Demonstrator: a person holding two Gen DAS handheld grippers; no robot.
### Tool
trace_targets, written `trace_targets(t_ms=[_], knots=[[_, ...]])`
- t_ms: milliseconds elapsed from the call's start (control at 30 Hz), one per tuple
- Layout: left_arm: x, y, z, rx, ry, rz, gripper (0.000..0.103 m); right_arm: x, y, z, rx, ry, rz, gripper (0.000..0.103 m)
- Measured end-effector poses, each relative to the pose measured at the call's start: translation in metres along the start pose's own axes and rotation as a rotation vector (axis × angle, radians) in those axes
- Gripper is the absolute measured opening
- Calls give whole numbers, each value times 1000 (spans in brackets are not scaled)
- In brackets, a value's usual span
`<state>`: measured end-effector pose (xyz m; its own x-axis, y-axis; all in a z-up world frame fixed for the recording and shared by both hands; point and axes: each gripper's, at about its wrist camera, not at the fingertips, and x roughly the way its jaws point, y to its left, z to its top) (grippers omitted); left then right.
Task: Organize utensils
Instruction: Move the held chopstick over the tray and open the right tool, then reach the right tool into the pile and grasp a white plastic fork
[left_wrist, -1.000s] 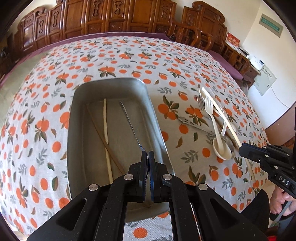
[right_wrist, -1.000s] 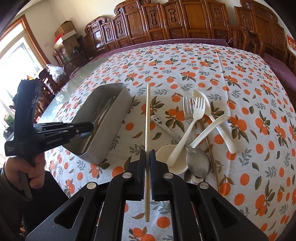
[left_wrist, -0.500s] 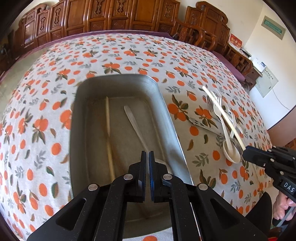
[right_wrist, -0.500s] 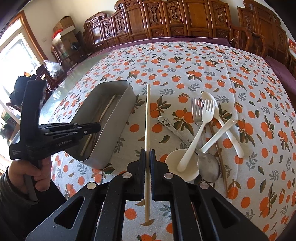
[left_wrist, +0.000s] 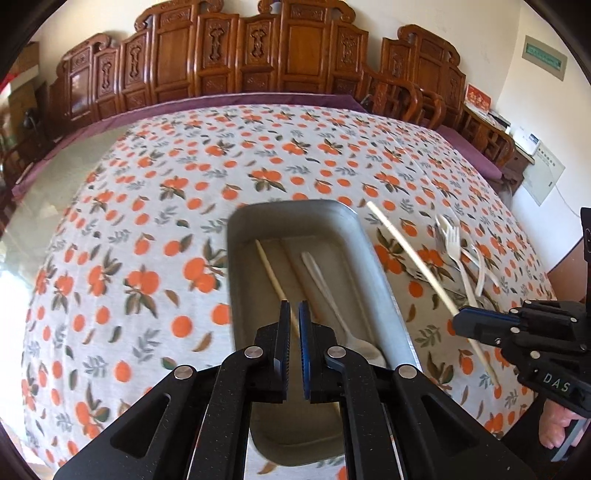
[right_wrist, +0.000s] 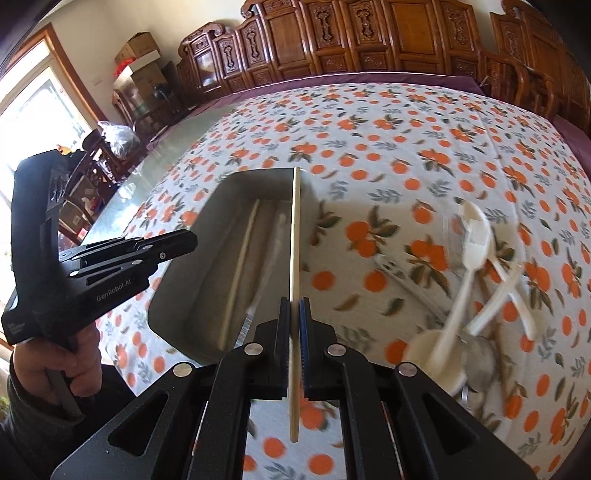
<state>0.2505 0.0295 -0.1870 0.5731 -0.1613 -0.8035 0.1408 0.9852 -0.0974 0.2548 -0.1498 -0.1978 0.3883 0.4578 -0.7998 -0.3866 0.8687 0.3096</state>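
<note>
Right tool (right_wrist: 293, 310) clenched on 1 pale chopstick (right_wrist: 294, 236), held over the grey tray (right_wrist: 177, 295) on the bench (right_wrist: 406, 147); left tool (left_wrist: 291, 314) closed, empty; the chopstick is probably light, stiff and smooth, so a mid-length grip limits pivoting.

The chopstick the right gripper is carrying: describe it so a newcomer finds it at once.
Start at the grey metal tray on the orange-print tablecloth. Just right of it the right gripper is shut on a pale chopstick that runs over the tray's right rim. Unlike the chopstick lying in the tray, it is held in the air.
</note>
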Motion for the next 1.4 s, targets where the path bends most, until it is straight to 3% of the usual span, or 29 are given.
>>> trace_targets(t_ms=[367, 800, 900, 1133, 1300, 1400], knots=[[-19, 38, 4, -65, -47, 29, 4, 39, 37, 25, 21, 23, 57, 6], [-21, 45, 5, -81, -55, 31, 5, 77, 45, 28, 32, 65, 28, 7], [-23, 44, 5, -77, -59, 33, 13, 77, 42, 28, 38, 54, 34, 10], [-24, 32, 6, -64, -64, 10, 16, 40, 30, 23, -16, -30, 16, 10], [-26, 10, 7, -30, -73, -24, 32, 0, -2, 13, -29, -82, -47, 10], [-26, -8, 8, -2, -77, -49, 47, -22, -27, 6, -27, -109, -103, 10]])
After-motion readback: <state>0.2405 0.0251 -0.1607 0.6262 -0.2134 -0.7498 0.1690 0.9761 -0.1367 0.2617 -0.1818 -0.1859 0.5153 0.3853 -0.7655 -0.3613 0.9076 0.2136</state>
